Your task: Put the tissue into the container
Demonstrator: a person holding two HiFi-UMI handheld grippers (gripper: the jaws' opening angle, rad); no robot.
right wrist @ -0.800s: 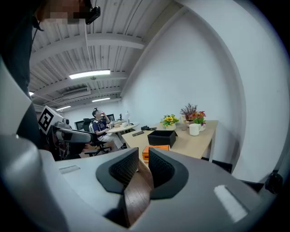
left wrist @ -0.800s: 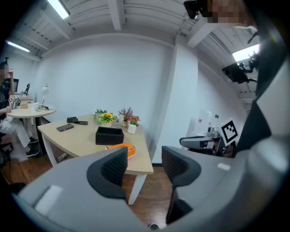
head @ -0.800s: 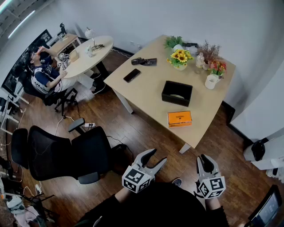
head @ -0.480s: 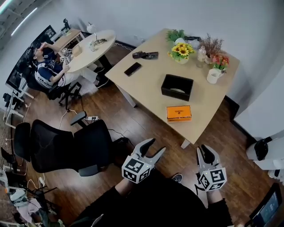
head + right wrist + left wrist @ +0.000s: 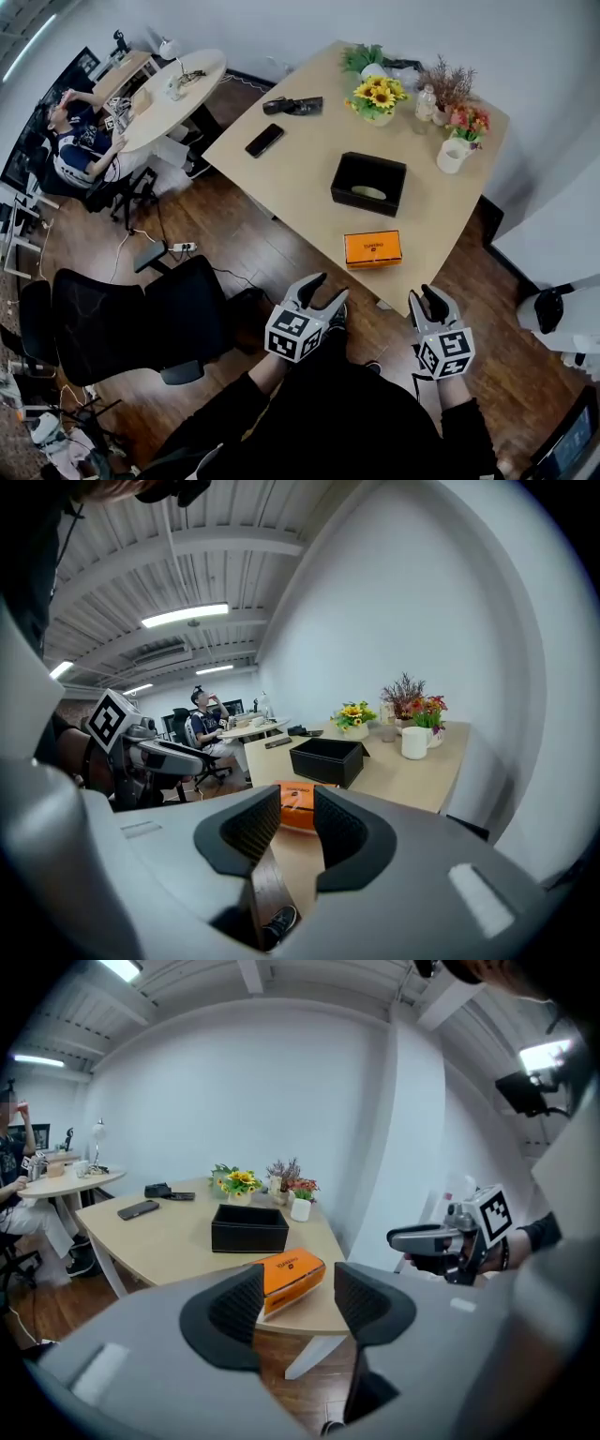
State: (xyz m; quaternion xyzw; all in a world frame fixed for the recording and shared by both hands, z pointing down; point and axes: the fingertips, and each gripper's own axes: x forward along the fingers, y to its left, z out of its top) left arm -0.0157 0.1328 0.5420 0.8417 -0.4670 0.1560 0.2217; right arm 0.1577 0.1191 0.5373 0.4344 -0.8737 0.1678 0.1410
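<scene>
Left claw (image 5: 329, 287) nearer, orange box (image 5: 373, 249) — print unreadable

Wooden table (image 5: 300, 180): black container (image 5: 368, 183), orange box (image 5: 373, 249), phone (image 5: 264, 140), sunflower pot (image 5: 375, 98), white mug (image 5: 454, 156).

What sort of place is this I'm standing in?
Probably an office: a wooden table, a black swivel chair, and a person seated at a round desk nearby.

One orange box (image 5: 373, 249), one black container (image 5: 361, 207), two tables (image 5: 300, 169) (image 5: 164, 111).
</scene>
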